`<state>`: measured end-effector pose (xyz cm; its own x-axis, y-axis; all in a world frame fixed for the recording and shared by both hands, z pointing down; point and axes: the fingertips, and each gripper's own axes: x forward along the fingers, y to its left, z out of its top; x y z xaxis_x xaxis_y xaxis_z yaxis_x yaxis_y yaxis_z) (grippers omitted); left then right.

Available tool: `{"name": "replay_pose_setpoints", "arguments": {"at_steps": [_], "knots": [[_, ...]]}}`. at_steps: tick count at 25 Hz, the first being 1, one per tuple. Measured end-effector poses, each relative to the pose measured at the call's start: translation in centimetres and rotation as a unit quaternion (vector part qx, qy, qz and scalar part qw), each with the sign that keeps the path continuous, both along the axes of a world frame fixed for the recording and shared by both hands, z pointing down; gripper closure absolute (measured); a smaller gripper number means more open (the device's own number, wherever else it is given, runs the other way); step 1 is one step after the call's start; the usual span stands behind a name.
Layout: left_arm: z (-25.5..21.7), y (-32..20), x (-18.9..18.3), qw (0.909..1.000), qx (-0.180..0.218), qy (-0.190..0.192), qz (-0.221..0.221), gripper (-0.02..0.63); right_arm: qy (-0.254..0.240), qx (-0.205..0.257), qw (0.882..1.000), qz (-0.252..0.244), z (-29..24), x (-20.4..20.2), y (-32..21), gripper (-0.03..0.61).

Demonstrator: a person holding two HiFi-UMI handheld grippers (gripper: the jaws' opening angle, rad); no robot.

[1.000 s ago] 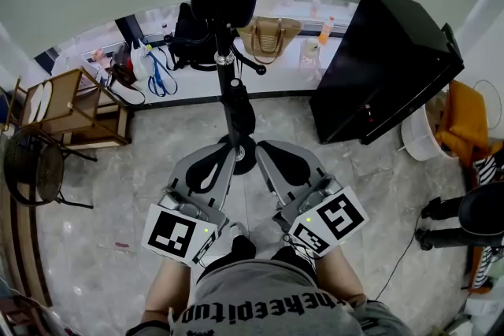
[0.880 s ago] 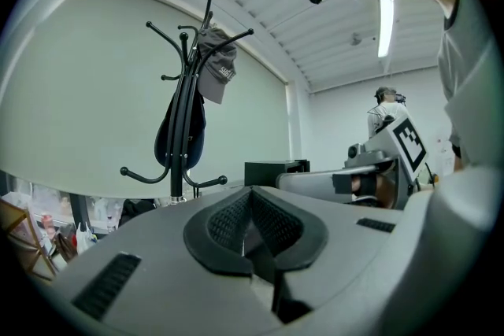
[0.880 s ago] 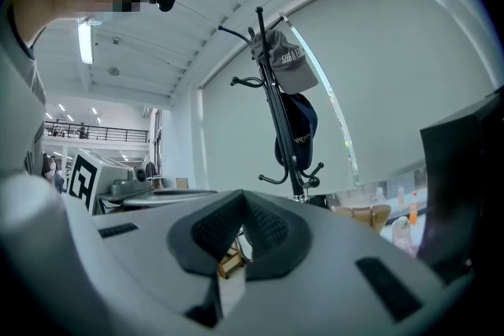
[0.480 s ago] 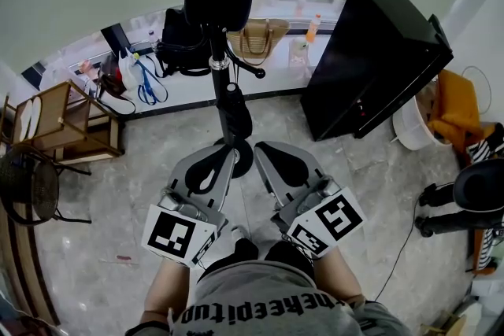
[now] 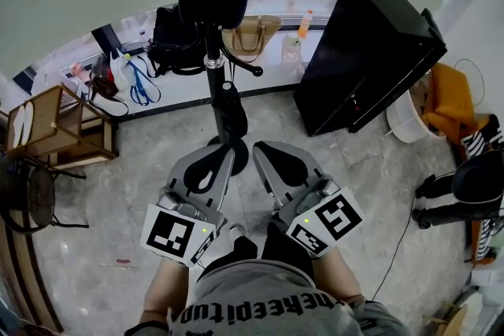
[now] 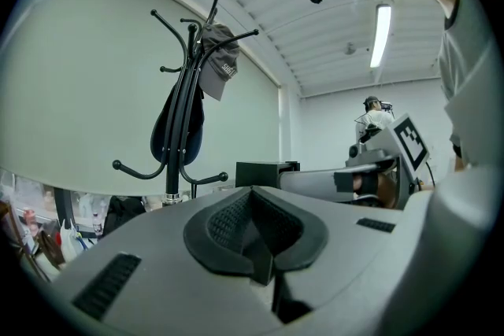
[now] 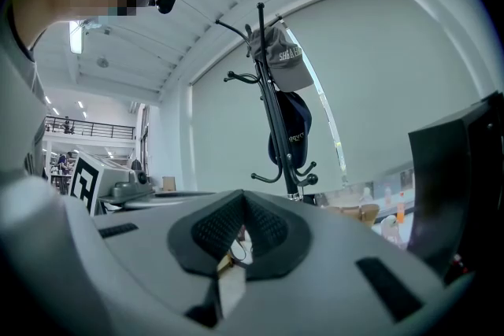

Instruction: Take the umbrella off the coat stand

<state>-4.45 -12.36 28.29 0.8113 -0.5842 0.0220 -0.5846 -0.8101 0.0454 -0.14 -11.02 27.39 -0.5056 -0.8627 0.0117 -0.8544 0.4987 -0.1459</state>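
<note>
We take the dark folded umbrella (image 5: 229,111) to be hanging low against the pole of the coat stand (image 5: 210,59), below the lower hooks. The left hand-held gripper (image 5: 216,163) and right hand-held gripper (image 5: 272,159) are both closed, empty and short of it. If we pull sideways, its loop could snag a hook, rock the stand and shake off the grey cap (image 6: 219,63).

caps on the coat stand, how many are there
2. A grey cap hangs at the top of the coat stand, and a dark navy cap hangs lower on the pole. Others may be hidden behind it.
</note>
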Motion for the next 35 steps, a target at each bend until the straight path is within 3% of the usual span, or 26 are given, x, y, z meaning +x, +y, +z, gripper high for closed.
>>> {"name": "replay_pose_setpoints", "arguments": {"at_steps": [20,35], "knots": [[-0.4,-3.8,1.1,0.9987,0.0,-0.001,-0.051,0.598,0.001,0.001,0.999,-0.052,-0.3,1.2,-4.4,0.568],[-0.7,-7.0,2.7,0.9927,-0.014,0.002,-0.12,0.598,0.005,-0.007,0.993,-0.119,-0.3,3.0,-8.3,0.568]]}}
